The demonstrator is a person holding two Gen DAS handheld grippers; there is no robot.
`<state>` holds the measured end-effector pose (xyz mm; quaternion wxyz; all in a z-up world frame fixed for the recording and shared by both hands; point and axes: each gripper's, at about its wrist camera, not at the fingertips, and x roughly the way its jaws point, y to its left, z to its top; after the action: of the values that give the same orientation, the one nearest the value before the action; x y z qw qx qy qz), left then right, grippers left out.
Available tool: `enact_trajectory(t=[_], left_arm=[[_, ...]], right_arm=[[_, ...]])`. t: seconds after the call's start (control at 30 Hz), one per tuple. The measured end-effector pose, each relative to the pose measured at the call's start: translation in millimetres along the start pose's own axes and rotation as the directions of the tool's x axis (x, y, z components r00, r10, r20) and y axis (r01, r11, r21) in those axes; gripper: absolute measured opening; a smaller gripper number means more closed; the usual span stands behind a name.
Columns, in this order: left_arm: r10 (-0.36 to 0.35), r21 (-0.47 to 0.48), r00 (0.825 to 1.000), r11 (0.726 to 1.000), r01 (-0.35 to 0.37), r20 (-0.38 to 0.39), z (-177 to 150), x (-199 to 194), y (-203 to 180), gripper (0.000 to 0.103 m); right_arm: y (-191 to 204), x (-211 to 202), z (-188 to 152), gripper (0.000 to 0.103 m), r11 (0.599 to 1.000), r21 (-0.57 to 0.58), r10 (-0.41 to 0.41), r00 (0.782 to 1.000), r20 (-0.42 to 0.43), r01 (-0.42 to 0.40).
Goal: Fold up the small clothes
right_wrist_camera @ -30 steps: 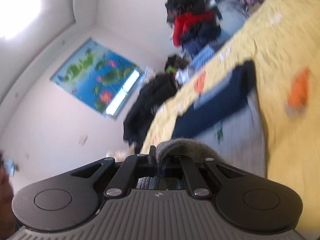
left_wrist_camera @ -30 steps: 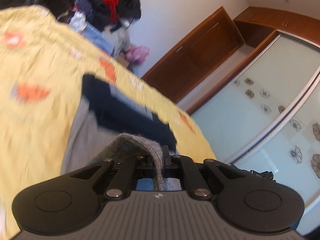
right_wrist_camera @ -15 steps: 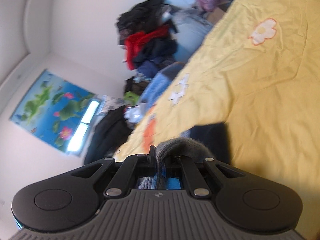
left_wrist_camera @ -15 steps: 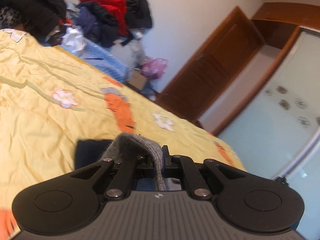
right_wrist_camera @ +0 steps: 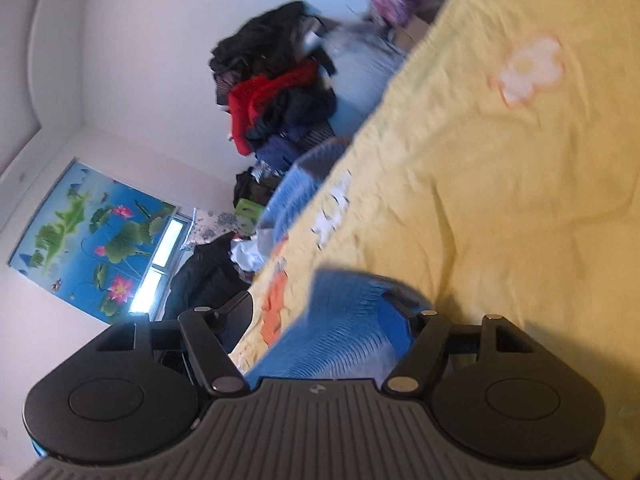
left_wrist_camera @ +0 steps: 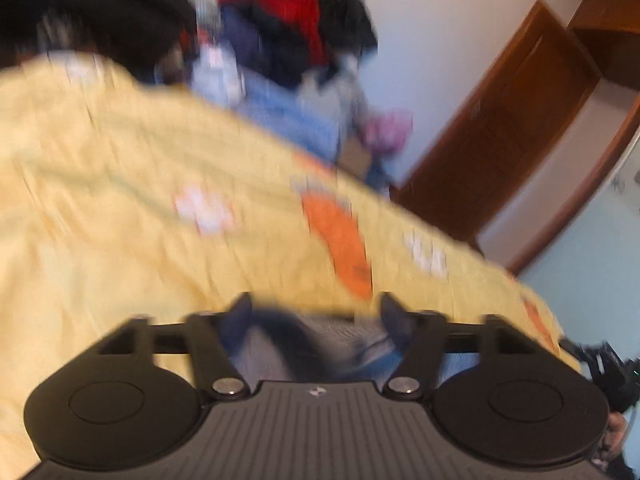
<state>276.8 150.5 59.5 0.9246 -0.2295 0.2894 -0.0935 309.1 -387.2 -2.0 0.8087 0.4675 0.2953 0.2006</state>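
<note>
The small garment, grey, navy and blue knit, lies on the yellow bedspread right under both grippers. In the left wrist view my left gripper is open with its jaws wide apart, and the garment shows blurred between them. In the right wrist view my right gripper is open, and the garment's blue ribbed part lies between the jaws on the bedspread. Neither gripper holds anything.
A pile of dark, red and blue clothes lies beyond the bed's far edge; it also shows in the right wrist view. A wooden door stands at the right. A lotus poster hangs by a window.
Both grippers were shut on the grey knit edge of the garment; now both have opened and let it go onto the bedspread. The left view is motion-blurred.
</note>
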Motion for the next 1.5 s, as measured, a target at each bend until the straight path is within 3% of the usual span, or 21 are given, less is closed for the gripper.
enact_trajectory(t=[0.07,0.1,0.23,0.4,0.47,0.5,0.53,0.57,0.63,0.77,0.83,0.9,0.97,1.03,1.07,1.1,1.17,1.2,1.23,1.37,1.5], left_arm=[[0.045,0.065,0.991,0.996,-0.054,0.128,4.6,-19.0,-4.0,0.09],[0.088,0.111,0.986,0.988,-0.104,0.141,5.3,-20.1,-7.5,0.091],[0.206,0.297,0.978,0.932,-0.209,0.041,-7.5,11.6,-21.2,0.091],[0.297,0.502,0.952,0.815,-0.29,0.068,-33.8,46.0,-49.0,0.091],[0.33,0.512,0.943,0.806,-0.297,0.028,-35.2,63.5,-49.7,0.09],[0.35,0.516,0.937,0.802,-0.301,0.004,-35.9,71.8,-48.8,0.089],[0.361,0.519,0.932,0.8,-0.301,-0.016,-37.2,78.0,-47.3,0.064],[0.36,0.516,0.932,0.808,-0.285,-0.05,-37.5,83.0,-45.2,0.013],[0.353,0.503,0.933,0.82,-0.273,-0.069,-38.6,85.4,-45.5,0.008],[0.35,0.537,0.936,0.784,-0.31,0.03,-36.8,73.2,-56.6,0.007],[0.386,0.544,0.923,0.773,-0.326,0.003,-36.2,82.2,-52.0,0.007],[0.441,0.582,0.897,0.731,-0.357,-0.004,-45.6,92.7,-49.7,0.007],[0.431,0.6,0.902,0.716,-0.358,0.023,-53.1,88.0,-53.5,0.008],[0.421,0.592,0.906,0.722,-0.358,0.036,-53.0,78.6,-55.4,0.013],[0.411,0.577,0.911,0.734,-0.357,0.039,-51.4,70.7,-54.4,0.023],[0.406,0.558,0.913,0.747,-0.362,0.048,-50.0,60.6,-53.0,0.03],[0.42,0.509,0.9,0.754,-0.417,0.115,-50.0,30.8,-48.8,0.063],[0.422,0.474,0.893,0.761,-0.444,0.157,-52.2,11.3,-45.9,0.07],[0.415,0.438,0.891,0.777,-0.452,0.185,-55.3,-10.2,-42.8,0.073],[0.322,0.302,0.928,0.88,-0.367,0.19,-83.2,-90.8,-29.1,0.073],[0.256,0.153,0.961,0.951,-0.27,0.108,-120.2,-135.1,-16.6,0.073]], right_arm=[[11.9,-2.7,4.5,0.073,0.993,-0.104,-0.047,0.999,0.008,0.048],[17.2,-0.3,5.4,0.073,0.981,-0.169,-0.099,0.995,0.007,0.099],[27.2,21.2,0.2,0.073,0.907,-0.35,-0.255,0.967,-0.011,0.235],[23.7,50.9,-2.0,0.073,0.863,-0.4,-0.348,0.937,-0.027,0.309],[24.4,61.0,-7.3,0.072,0.843,-0.426,-0.377,0.926,-0.036,0.327],[27.9,61.9,-11.2,0.056,0.83,-0.453,-0.377,0.926,-0.028,0.324],[30.1,64.3,-13.9,0.041,0.824,-0.468,-0.377,0.926,-0.034,0.318],[29.5,68.2,-15.6,0.015,0.826,-0.468,-0.381,0.923,-0.051,0.315],[32.6,67.6,-18.7,0.015,0.819,-0.485,-0.378,0.924,-0.051,0.308],[41.4,48.3,-14.6,0.014,0.814,-0.482,-0.346,0.937,0.044,0.323],[31.6,38.1,-3.2,0.013,0.835,-0.42,-0.353,0.932,0.087,0.355],[17.6,40.4,-1.5,0.014,0.83,-0.4,-0.396,0.916,0.066,0.388],[13.3,40.7,-9.2,0.02,0.846,-0.389,-0.382,0.923,0.038,0.366],[17.3,34.7,-15.5,0.036,0.86,-0.371,-0.358,0.932,0.048,0.35],[21.3,28.9,-18.0,0.055,0.867,-0.364,-0.343,0.937,0.06,0.34],[24.9,20.8,-20.3,0.065,0.877,-0.352,-0.321,0.944,0.077,0.327],[33.5,1.7,-28.1,0.065,0.896,-0.339,-0.271,0.958,0.096,0.288],[36.6,-9.1,-33.4,0.065,0.905,-0.335,-0.249,0.965,0.085,0.263],[38.9,-21.7,-41.0,0.065,0.911,-0.332,-0.233,0.969,0.078,0.246],[40.7,-75.3,-83.6,0.065,0.912,-0.349,-0.218,0.975,0.033,0.216],[27.9,-124.0,-126.1,0.065,0.927,-0.299,-0.237,0.972,-0.001,0.226]])
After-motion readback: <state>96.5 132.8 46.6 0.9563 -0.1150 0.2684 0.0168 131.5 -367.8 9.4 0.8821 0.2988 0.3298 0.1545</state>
